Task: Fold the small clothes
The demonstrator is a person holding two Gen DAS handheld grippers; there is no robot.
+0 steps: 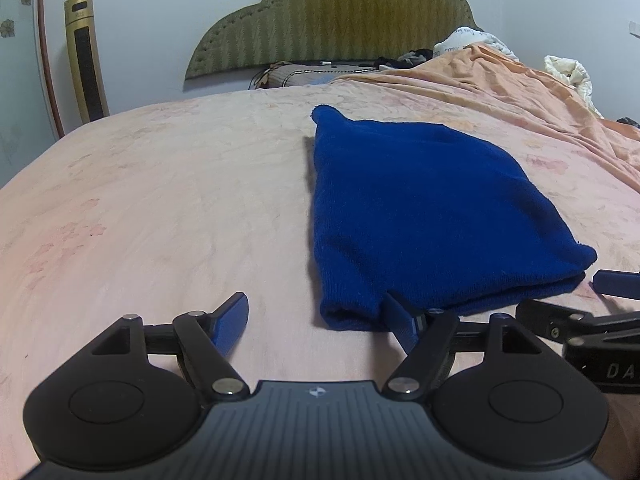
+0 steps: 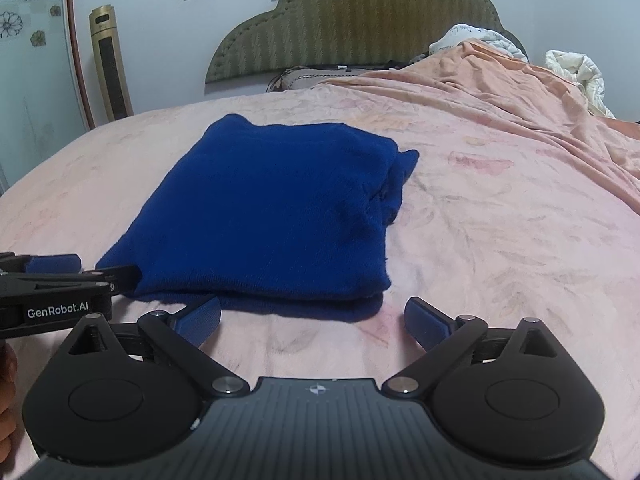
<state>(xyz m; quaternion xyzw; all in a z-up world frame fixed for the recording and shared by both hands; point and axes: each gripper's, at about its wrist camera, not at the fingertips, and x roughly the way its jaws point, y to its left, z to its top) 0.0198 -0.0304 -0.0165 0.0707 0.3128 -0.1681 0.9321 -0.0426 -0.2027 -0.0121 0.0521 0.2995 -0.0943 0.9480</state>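
A dark blue knit garment (image 1: 420, 208) lies folded in a flat stack on the pink bedsheet; it also shows in the right wrist view (image 2: 272, 216). My left gripper (image 1: 320, 320) is open and empty at the garment's near left corner, its right finger touching the near edge. My right gripper (image 2: 316, 320) is open and empty at the garment's near edge, toward its right corner. The right gripper shows at the right edge of the left wrist view (image 1: 592, 312), and the left gripper shows at the left edge of the right wrist view (image 2: 60, 280).
The bed (image 1: 160, 200) has a green padded headboard (image 1: 336, 20) at the back. A rumpled orange-pink cover (image 1: 520, 88) and white bedding (image 1: 568, 72) pile up at the right. A gold tower fan (image 1: 86, 56) stands by the left wall.
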